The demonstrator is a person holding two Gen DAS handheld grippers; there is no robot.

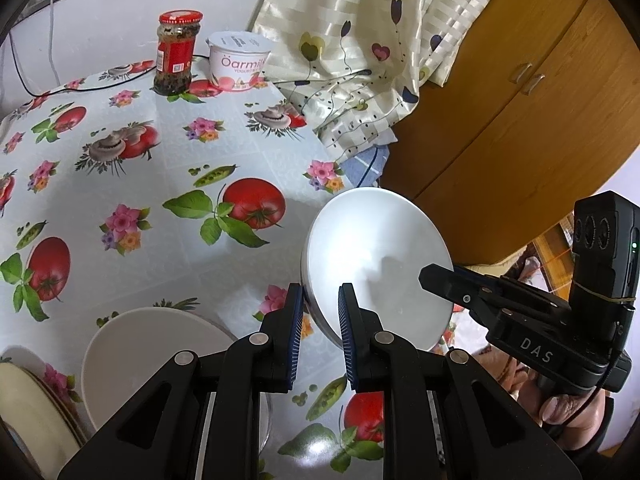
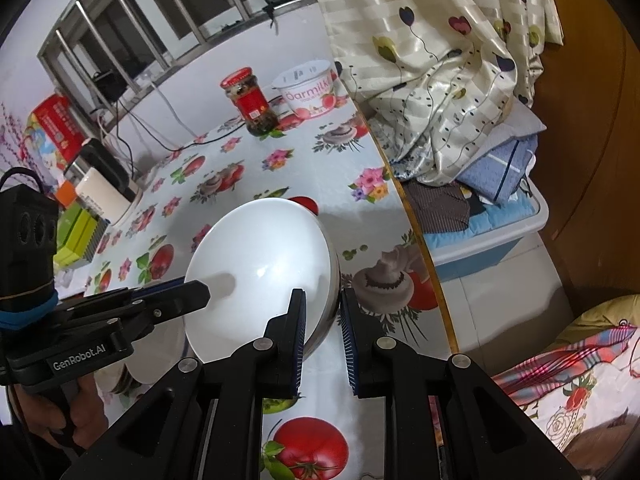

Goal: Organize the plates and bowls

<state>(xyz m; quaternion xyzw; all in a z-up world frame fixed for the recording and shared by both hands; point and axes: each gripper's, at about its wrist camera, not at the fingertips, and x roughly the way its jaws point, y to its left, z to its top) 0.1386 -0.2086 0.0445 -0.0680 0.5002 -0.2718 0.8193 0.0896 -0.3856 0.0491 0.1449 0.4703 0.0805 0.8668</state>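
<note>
Bowl (image 1: 376, 264), white, tilted, held above the tablecloth (image 1: 140, 184) at lower centre-right of the left view. Both the left gripper (image 1: 320, 312) and right gripper (image 2: 322, 316) clamp its rim narrowly. Stacked plates (image 1: 132, 352) lower left; jar (image 1: 176, 52) upper left.

white bowl (image 1: 376, 264) being held off the flowered tabletop, tilted steeply, glossy inside facing up and outward, rim pinched on two opposite sides. another white bowl (image 1: 160, 356) sitting upright on the table at lower left, nested in a stack. cream plates (image 1: 36, 408) stacked just beside it, brownish rims showing at the stack's edge.
</note>
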